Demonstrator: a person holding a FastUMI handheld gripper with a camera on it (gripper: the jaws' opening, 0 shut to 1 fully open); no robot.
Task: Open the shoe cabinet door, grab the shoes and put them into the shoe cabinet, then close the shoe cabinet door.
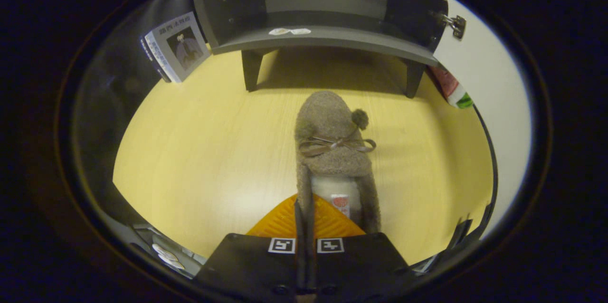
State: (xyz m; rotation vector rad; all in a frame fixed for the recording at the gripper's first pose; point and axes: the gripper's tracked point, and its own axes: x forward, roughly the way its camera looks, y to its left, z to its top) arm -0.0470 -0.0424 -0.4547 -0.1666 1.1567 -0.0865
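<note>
A brown fuzzy shoe [332, 151] with a ribbon bow and a small pompom lies straight ahead, its toe pointing at the shoe cabinet [323, 39]. My gripper [306, 205] is shut on the shoe's left side wall near the heel, both fingers pressed together on the rim. The white insole shows just right of the fingers. The dark grey cabinet stands on short legs beyond the shoe. Its inside is bare, and its door [489, 84] is swung open to the right, with a metal hinge [457, 23] showing. I cannot tell whether the shoe is off the table.
The yellow wooden tabletop [199, 151] spreads between me and the cabinet. A book [178, 46] leans left of the cabinet. A red, white and green item [453, 89] sits by the cabinet's right leg under the open door. Two pale stickers [289, 31] mark the shelf edge.
</note>
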